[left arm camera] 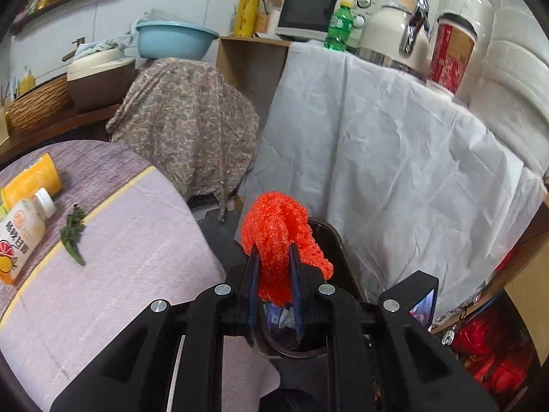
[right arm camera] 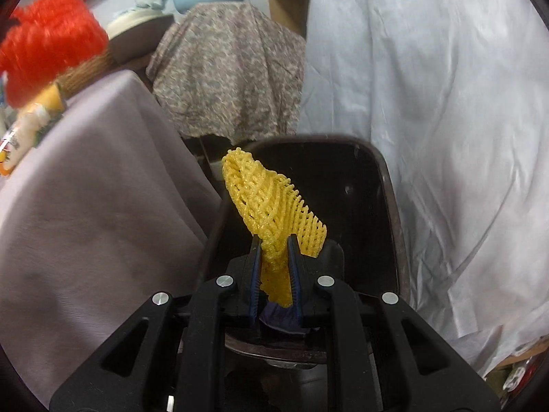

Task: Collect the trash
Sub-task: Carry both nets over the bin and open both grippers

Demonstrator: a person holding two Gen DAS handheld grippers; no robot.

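Left gripper closed on red foam net, held above dark trash bin. Right gripper closed on yellow foam net, held over the same bin's open mouth. Left of the bin, cloth-covered desk bearing orange-label bottle, yellow carton, green leafy scrap. Right of the bin, white draped sheet.

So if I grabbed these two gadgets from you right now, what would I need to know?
Left gripper: jaws shut on the red foam net, held above the dark bin.
Right gripper: jaws shut on the yellow foam net, over the same bin's opening.
Done: both nets picked up.
Left: drop both in; the green scrap, white bottle and yellow carton are on the table.
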